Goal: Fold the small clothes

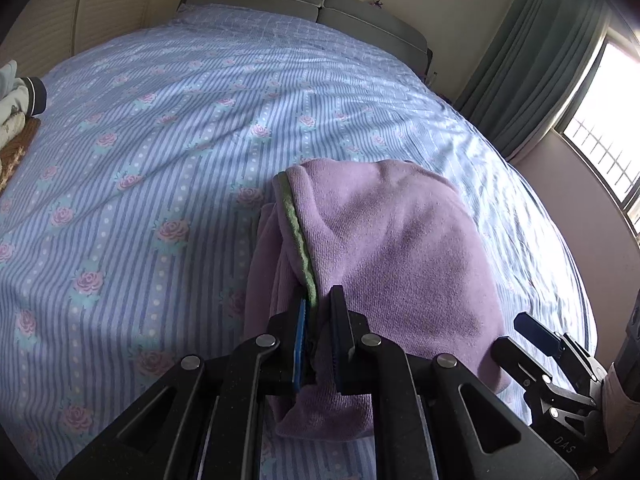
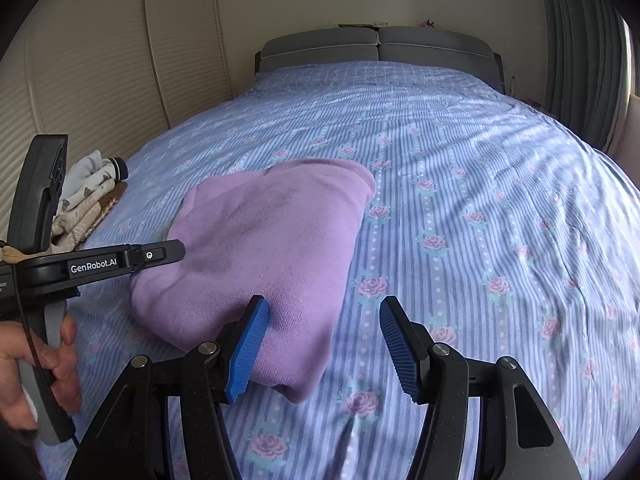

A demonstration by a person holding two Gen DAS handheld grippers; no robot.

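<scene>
Left gripper [image 1: 318, 312] fingers pinch one purple garment [image 1: 384, 248] on the bed [image 1: 160, 140]; right gripper [image 2: 324, 344] fingers stand wide, gripping nothing.
The garment lies folded near the foot edge, its corner reaching between the right fingers. One clothes pile [image 2: 86, 196] at the bed's left edge, well apart; one headboard [image 2: 376, 46]; one curtain [image 1: 532, 60] beside one window [image 1: 608, 128]. Nothing between garment and pile.

Home bedroom, bed [image 2: 460, 160], padded headboard [image 2: 376, 46], curtains [image 1: 532, 76]
</scene>
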